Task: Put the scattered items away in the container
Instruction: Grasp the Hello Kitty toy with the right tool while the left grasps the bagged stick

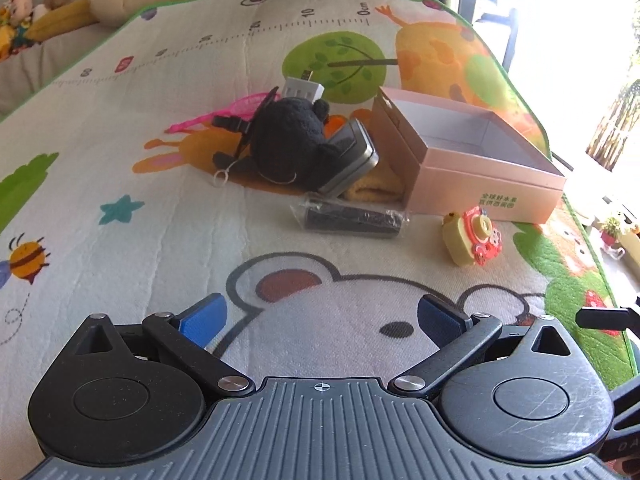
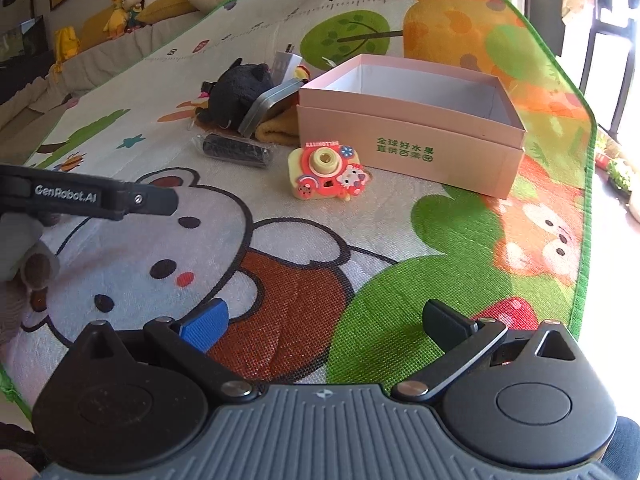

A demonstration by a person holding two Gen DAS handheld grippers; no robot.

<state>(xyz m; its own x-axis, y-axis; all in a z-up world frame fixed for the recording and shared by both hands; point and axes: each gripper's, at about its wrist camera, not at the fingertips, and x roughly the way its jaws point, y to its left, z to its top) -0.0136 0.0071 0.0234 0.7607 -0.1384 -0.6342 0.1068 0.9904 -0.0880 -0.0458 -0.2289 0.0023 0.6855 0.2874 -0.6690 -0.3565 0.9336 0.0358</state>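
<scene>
An open pink box [image 1: 480, 168] [image 2: 408, 120] sits on the play mat with nothing visible inside. Left of it lie a black plush toy [image 1: 288, 140] [image 2: 240, 88], a grey tin [image 1: 350, 156] [image 2: 272, 104] leaning on a yellow cloth [image 1: 372, 190] [image 2: 276, 132], a white charger [image 1: 302, 88] [image 2: 285, 65] and a pink toy net [image 1: 236, 110]. A black item in clear wrap [image 1: 350, 220] [image 2: 236, 150] and a yellow-pink toy camera [image 1: 472, 236] [image 2: 326, 172] lie in front. My left gripper [image 1: 322, 320] and right gripper [image 2: 324, 322] are open, empty, well short of the items.
The cartoon play mat [image 1: 160, 220] [image 2: 400, 260] covers the floor; its green edge runs along the right. Stuffed toys and cushions [image 1: 60, 0] [image 2: 132, 0] line the far left. The left gripper's body [image 2: 88, 198] shows at the left of the right wrist view. Potted plants [image 1: 612, 228] stand beyond the mat.
</scene>
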